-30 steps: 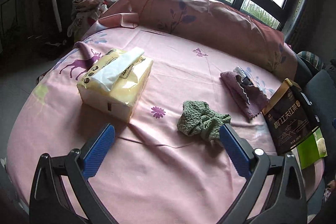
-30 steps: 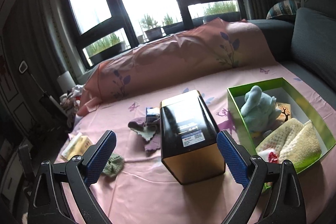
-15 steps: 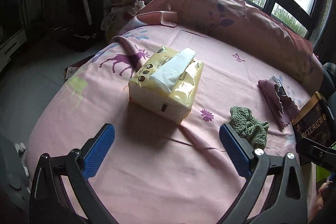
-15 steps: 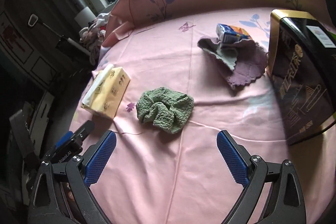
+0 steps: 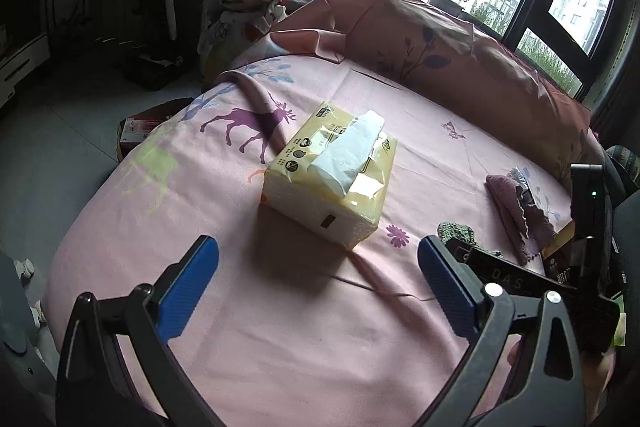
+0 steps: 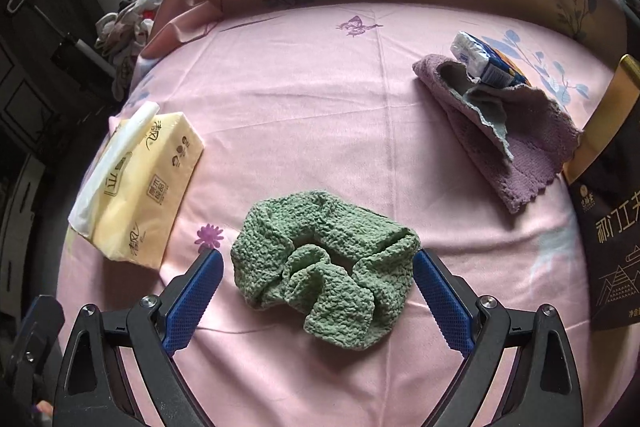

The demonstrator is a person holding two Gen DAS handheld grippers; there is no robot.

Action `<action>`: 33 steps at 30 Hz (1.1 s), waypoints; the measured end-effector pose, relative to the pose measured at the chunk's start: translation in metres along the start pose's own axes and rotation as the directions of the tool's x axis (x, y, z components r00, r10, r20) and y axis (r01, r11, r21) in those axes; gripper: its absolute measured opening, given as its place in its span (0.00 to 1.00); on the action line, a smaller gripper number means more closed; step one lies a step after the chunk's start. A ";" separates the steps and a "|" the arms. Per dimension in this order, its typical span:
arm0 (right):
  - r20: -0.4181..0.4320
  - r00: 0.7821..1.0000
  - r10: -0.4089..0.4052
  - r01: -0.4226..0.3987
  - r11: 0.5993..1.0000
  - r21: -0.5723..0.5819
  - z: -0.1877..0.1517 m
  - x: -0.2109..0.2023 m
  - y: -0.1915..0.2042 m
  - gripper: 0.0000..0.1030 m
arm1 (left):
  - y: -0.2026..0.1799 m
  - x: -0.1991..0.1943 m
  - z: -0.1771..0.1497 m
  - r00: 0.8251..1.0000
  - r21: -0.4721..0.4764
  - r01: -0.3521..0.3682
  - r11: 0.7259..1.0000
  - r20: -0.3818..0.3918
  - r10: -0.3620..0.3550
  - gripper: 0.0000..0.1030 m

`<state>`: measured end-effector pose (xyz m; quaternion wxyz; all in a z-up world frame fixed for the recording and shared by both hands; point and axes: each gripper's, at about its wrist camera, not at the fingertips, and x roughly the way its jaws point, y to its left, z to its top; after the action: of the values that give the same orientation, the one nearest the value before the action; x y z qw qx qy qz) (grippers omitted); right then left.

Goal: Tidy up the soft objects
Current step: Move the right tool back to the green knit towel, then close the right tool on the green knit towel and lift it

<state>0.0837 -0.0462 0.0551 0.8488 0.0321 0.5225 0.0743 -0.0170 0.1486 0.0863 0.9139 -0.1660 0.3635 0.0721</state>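
Green cloth (image 6: 324,267) between spread right gripper (image 6: 318,291) fingers, seemingly untouched

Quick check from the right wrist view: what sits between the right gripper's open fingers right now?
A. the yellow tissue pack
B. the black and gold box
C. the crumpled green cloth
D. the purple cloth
C: the right gripper is open, its blue fingers either side of the green cloth, which lies crumpled on the pink sheet.
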 end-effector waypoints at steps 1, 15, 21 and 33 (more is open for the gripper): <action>-0.015 1.000 -0.005 0.005 1.000 -0.010 -0.001 0.005 0.001 0.90 | 0.000 0.000 0.000 1.000 0.000 0.013 1.000 -0.002 -0.013 0.97; -0.013 1.000 -0.013 0.012 0.997 -0.073 -0.026 -0.018 -0.012 0.27 | -0.009 0.002 -0.002 0.991 -0.018 0.129 0.992 -0.031 -0.129 0.96; -0.096 0.988 0.120 -0.132 0.983 -0.128 -0.053 -0.044 -0.029 0.27 | -0.021 0.003 -0.007 0.987 0.013 0.154 0.988 -0.045 -0.153 0.96; -0.058 0.983 0.177 -0.183 0.976 -0.121 -0.066 -0.071 -0.073 0.74 | -0.059 0.006 -0.028 0.956 0.088 0.284 0.955 -0.105 -0.274 0.96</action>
<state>-0.0004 -0.1310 0.0785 0.8265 0.0238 0.5315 0.1842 -0.0157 0.0833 0.0777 0.9045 -0.1718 0.3812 -0.0843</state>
